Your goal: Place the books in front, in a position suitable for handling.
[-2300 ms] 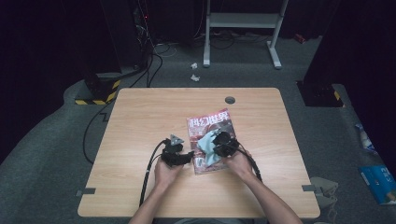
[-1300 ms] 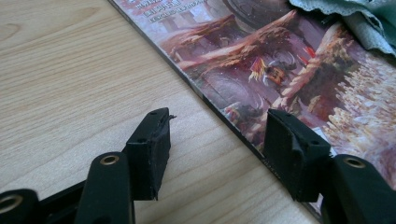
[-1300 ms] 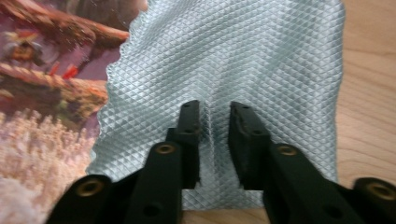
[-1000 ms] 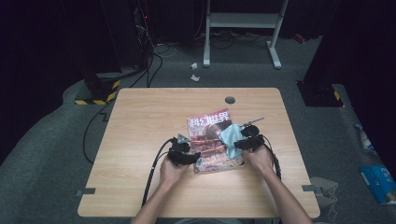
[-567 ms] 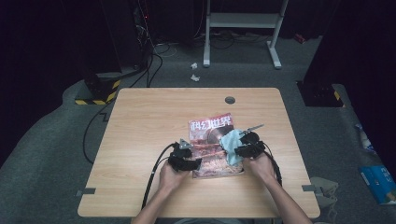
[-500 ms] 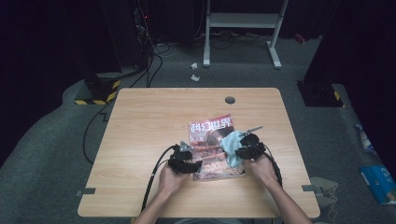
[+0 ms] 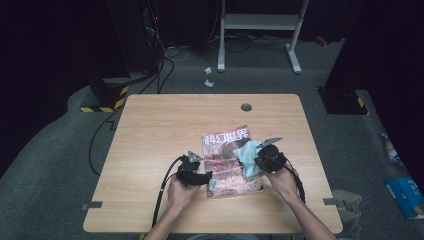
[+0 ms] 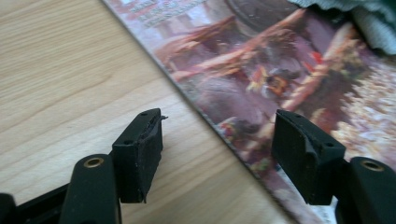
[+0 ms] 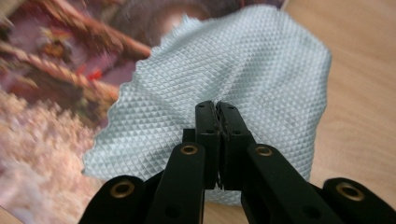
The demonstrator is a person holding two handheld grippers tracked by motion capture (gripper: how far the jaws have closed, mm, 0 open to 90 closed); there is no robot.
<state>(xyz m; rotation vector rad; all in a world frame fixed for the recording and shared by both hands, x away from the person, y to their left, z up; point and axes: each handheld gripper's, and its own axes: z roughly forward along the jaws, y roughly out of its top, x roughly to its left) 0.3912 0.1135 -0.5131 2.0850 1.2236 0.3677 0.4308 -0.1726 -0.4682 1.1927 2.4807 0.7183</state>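
Observation:
A magazine (image 7: 227,160) with a reddish picture cover lies flat on the wooden table (image 7: 165,130). A pale blue waffle cloth (image 7: 246,155) rests on its right side. My right gripper (image 7: 256,161) is at the cloth; its jaws have just been closing and now stand shut (image 9: 217,109), pinching a fold of the cloth (image 9: 233,70) above the cover (image 9: 56,70). My left gripper (image 7: 210,181) is at the magazine's lower left edge. Its jaws have just been opening and stand open (image 8: 217,149), one over bare wood, one over the cover (image 8: 280,70). The cloth (image 8: 373,18) shows beyond them.
A round cable hole (image 7: 246,106) sits near the table's far edge. On the floor are a white stand's legs (image 7: 260,30) at the back, cables (image 7: 160,75) and a black-yellow striped block (image 7: 112,95) at the left, and a blue packet (image 7: 405,190) at the right.
My right gripper has moved from the middle of the cover to its right side and closed on the cloth. The left jaws have opened wider at the magazine's edge.

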